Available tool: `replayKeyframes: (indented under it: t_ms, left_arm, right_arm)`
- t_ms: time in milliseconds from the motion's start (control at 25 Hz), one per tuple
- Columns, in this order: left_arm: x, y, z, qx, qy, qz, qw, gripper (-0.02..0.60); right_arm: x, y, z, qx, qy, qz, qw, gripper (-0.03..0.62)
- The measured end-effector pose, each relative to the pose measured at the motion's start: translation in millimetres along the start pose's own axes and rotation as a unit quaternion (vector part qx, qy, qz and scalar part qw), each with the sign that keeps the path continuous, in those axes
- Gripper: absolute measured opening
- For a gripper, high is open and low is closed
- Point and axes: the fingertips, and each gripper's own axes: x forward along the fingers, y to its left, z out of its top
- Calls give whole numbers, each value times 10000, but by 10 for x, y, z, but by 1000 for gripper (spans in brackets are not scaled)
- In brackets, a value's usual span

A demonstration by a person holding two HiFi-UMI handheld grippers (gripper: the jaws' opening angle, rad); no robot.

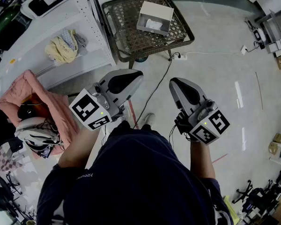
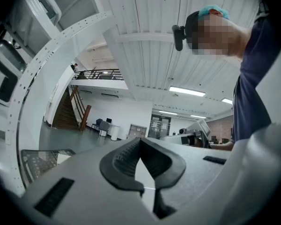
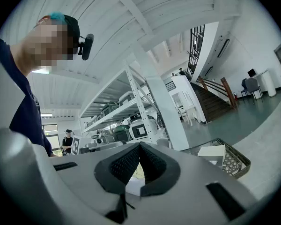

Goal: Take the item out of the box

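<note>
At left, the left gripper [image 1: 133, 75] is closed, empty. Ahead between both tools, well apart on the wicker table [image 1: 122, 32], sits the open box [image 1: 157, 11] holding a white item [image 1: 152, 25]; the right gripper [image 1: 174, 82], equally near, is also closed, empty.

The box [image 1: 154, 17] sits on the wicker table [image 1: 131, 43], toward its far right part, with the item [image 1: 153, 25] lying inside it. Left of the table stands a shelving rack [image 1: 84, 13], and a cloth [image 1: 62, 48] lies on one of its shelves. A power strip [image 1: 180, 56] lies on the floor [image 1: 225, 78] just beside the table's near right leg. The left gripper [image 1: 136, 74] and right gripper [image 1: 173, 82] are side by side on the table's near side, well apart from it. A draped garment [image 1: 51, 102] lies left of the left gripper, nearer than the rack.
</note>
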Motion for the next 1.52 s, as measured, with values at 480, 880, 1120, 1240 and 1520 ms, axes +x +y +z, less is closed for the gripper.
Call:
replayKeyframes:
  t_ms: [480, 880, 1120, 1240, 1520]
  left_arm:
    - [312, -229, -73, 92, -57, 216, 9997, 6]
    - [641, -289, -184, 70, -46, 448, 9990, 6]
    - [683, -26, -259, -60, -41, 550, 9985, 6]
    - [733, 204, -309, -148, -33, 592, 9981, 6]
    - [977, 1085, -339, -224, 54, 519, 9984, 6]
  right_arm:
    - [-357, -209, 22, 46, 26, 137, 9999, 25]
    - [-597, -560, 27, 209, 112, 301, 9993, 25]
    - [-433, -732, 3, 364, 176, 311, 9987, 25]
    - [-277, -883, -8, 419, 228, 279, 9985, 25]
    - [349, -1409, 24, 487, 260, 68, 9985, 25]
